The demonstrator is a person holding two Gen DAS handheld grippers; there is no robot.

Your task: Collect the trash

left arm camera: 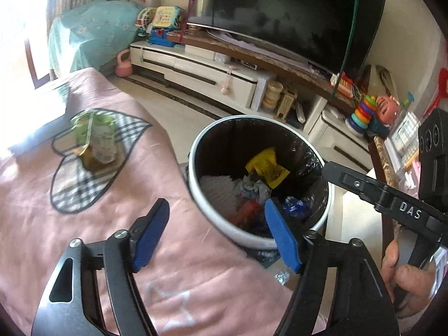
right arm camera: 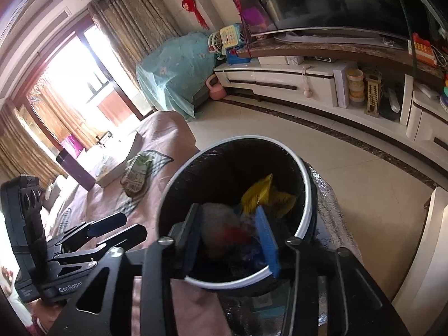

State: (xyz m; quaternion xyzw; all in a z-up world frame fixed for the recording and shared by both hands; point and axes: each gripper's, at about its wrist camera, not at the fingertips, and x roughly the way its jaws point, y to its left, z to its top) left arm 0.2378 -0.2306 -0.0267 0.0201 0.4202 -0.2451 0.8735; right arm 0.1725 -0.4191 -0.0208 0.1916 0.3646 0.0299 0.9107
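the left tongs (left arm camera: 215,235) gape wide and hold nothing, low in the frame over the pink table cover (left arm camera: 84,238). the right tongs (right arm camera: 229,238) hang wide over the trash bin (right arm camera: 305,196), holding nothing. a green snack bag (left arm camera: 96,140) lies on the cover at left, apart from the bin.

Pale tiled floor (right arm camera: 322,151), white TV cabinet (right arm camera: 280,79), dark television (left arm camera: 294,14), curtained sunlit window (right arm camera: 70,64), pink-covered table (left arm camera: 92,224)
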